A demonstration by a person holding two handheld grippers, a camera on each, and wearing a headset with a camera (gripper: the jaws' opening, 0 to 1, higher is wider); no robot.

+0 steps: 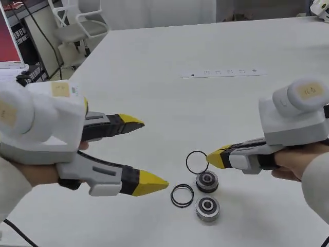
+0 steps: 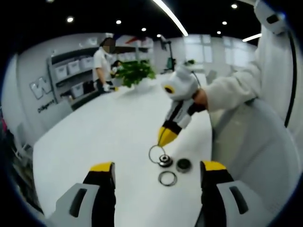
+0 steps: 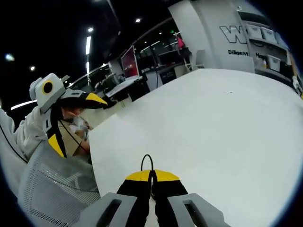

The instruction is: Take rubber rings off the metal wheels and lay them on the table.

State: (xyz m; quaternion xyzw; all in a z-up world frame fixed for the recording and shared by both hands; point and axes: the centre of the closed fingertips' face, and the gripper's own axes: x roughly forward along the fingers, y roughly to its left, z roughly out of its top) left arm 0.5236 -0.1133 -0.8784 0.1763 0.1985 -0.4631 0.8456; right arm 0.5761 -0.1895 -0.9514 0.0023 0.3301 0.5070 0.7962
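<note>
White bench (image 1: pixel 154 77) in an open office, power strip (image 1: pixel 224 73) far back. Left gripper view adds shelves (image 2: pixel 71 71), plant (image 2: pixel 135 71) and a standing person (image 2: pixel 102 64). Right tongs (image 1: pixel 209 157) pinched on rubber ring (image 1: pixel 187 162) just beside two metal wheels (image 1: pixel 207 181). Second ring (image 1: pixel 171 195) lies flat. Left tongs (image 1: pixel 154 153) wide apart, empty.

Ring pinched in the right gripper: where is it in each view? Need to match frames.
Head view: ring lower centre-right, at the right gripper tip.
Left gripper view: ring just below centre, under the right gripper tip.
Right gripper view: ring bottom centre, looping out of the shut right gripper.
Shared landmark: that gripper's yellow tip.
</note>
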